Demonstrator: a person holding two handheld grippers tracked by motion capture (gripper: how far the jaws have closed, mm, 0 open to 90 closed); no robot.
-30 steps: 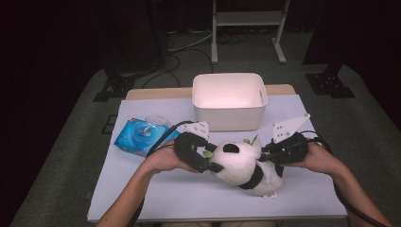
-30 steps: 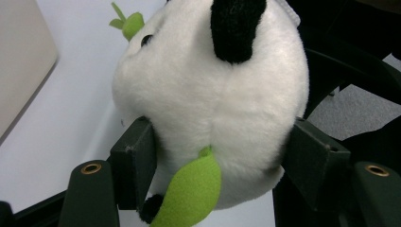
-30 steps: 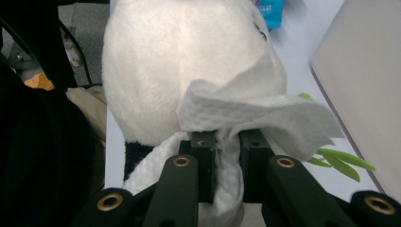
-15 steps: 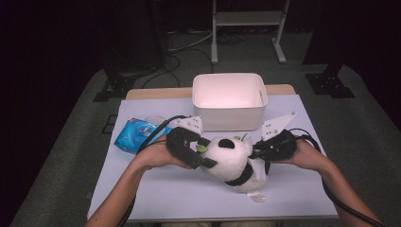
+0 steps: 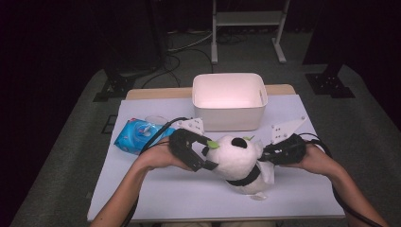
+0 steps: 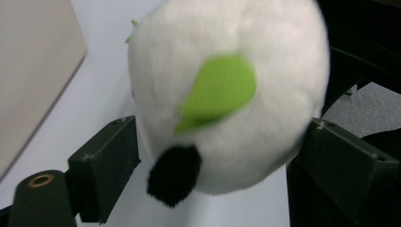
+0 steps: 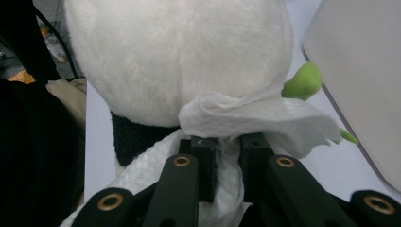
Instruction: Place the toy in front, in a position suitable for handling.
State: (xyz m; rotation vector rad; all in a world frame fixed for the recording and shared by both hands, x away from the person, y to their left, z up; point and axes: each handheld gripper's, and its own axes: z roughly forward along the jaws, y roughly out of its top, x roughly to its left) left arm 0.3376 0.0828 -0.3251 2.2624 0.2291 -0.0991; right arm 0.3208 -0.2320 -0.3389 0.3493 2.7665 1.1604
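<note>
- Wiping a plush panda (image 5: 239, 158) with a white wipe (image 7: 255, 120): judged to be mid-job, well begun but not closed out.
- Nearest, on the near half of the white table (image 5: 165, 194): both forearms coming in, with the panda between the two tools, seemingly resting on the tabletop.
- At the panda's right: right gripper (image 5: 265, 156) pressed together, pinching a bunched fold of the wipe, with the loose part draped against the white back just above the black band (image 7: 137, 137).
- At the panda's left: left gripper (image 5: 208, 153) spread wide, jaws having just been opening, with the round head between them; pads right at the fur on either side, no squeeze visible, so read as letting go or re-seating rather than clamping.
- Close up on that head: green leaf patch (image 6: 217, 94) and a black ear (image 6: 174, 175) facing the left tool.
- Done so far, by the look of it: wipe taken and brought onto the toy's back.
- Left to do, as a judgement: rubbing the remaining sides, then putting the wipe away.
- Farther left: blue pack of wipes (image 5: 135, 135) lying flat, just beyond the left hand.
- Farthest: white bin (image 5: 231, 118) standing upright at the far edge, nothing visible inside, possibly the panda's destination.
</note>
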